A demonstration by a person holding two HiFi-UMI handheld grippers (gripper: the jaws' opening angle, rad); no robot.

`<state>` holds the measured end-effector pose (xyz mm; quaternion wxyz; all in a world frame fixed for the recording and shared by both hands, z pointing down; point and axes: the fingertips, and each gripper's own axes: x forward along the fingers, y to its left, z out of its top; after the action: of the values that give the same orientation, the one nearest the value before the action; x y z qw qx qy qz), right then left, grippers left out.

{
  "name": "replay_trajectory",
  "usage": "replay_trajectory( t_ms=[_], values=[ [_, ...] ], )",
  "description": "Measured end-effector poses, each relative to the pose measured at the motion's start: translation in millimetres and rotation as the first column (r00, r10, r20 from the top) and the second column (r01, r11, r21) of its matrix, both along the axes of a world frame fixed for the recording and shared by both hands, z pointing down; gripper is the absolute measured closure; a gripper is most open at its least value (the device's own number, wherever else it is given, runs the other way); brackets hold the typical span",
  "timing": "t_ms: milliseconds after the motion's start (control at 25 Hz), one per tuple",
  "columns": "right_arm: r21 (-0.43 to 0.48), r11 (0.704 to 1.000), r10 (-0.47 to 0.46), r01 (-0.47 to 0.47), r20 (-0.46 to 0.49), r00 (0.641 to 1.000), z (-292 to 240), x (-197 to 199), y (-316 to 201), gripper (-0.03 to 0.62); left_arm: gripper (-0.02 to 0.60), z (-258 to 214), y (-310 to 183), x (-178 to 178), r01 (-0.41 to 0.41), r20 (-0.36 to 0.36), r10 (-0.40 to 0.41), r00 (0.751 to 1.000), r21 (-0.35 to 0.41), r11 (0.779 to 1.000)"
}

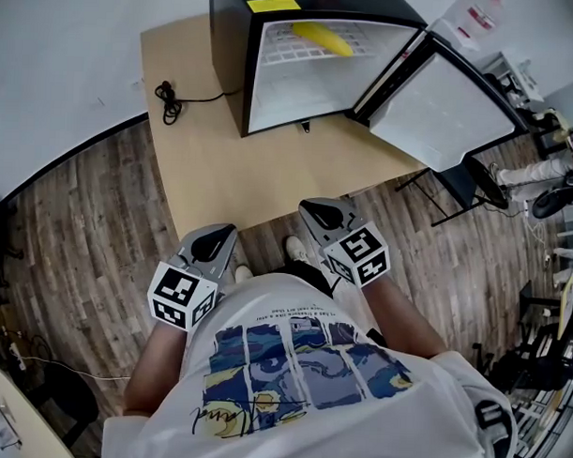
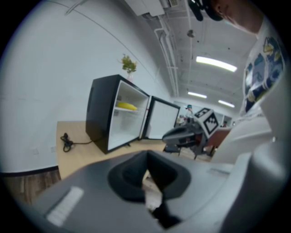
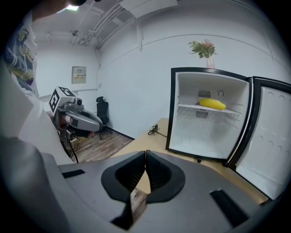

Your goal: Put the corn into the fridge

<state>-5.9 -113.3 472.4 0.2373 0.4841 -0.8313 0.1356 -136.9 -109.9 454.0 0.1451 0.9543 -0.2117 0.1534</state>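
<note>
Head view is showing the corn (image 1: 321,38) lying crosswise in the fridge (image 1: 226,71), well ahead of the left claw (image 1: 220,234) and right claw (image 1: 318,211), both pressed together, pinching nothing.

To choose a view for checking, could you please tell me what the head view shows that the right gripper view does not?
Head view only: the person's printed shirt and the yellow label on the fridge top. Right gripper view only: the flowers on the fridge and a framed wall notice. Both: the open fridge, the corn on its shelf, the black cable on the table.
</note>
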Motion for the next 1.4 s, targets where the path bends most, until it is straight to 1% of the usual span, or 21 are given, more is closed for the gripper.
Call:
replay_trajectory(
  t_ms=[480, 760, 960, 1400],
  values=[
    [0.012, 1.0, -0.028, 0.028, 0.001, 1.0, -0.2, 9.8, -6.0, 0.582, 0.572, 2.5, -7.1, 13.8, 0.005, 0.021, -0.005, 1.0, -0.006, 1.0],
    [0.026, 0.998, -0.055, 0.055, 0.009, 0.998, -3.2, 25.4, -22.1, 0.582, 0.572, 2.0, -18.3, 33.1, 0.021, 0.038, -0.021, 0.999, -0.009, 1.0],
    [0.017, 0.997, -0.072, 0.072, 0.016, 0.997, -1.6, 45.8, -30.8, 0.583, 0.572, 3.5, -27.6, 55.7, 0.032, 0.05, -0.031, 0.998, -0.014, 0.999],
    [0.033, 0.995, -0.099, 0.098, 0.036, 0.994, -10.2, 113.7, -70.8, 0.583, 0.572, -7.9, -56.6, 122.9, 0.061, 0.067, -0.06, 0.996, -0.01, 0.998]
  ],
)
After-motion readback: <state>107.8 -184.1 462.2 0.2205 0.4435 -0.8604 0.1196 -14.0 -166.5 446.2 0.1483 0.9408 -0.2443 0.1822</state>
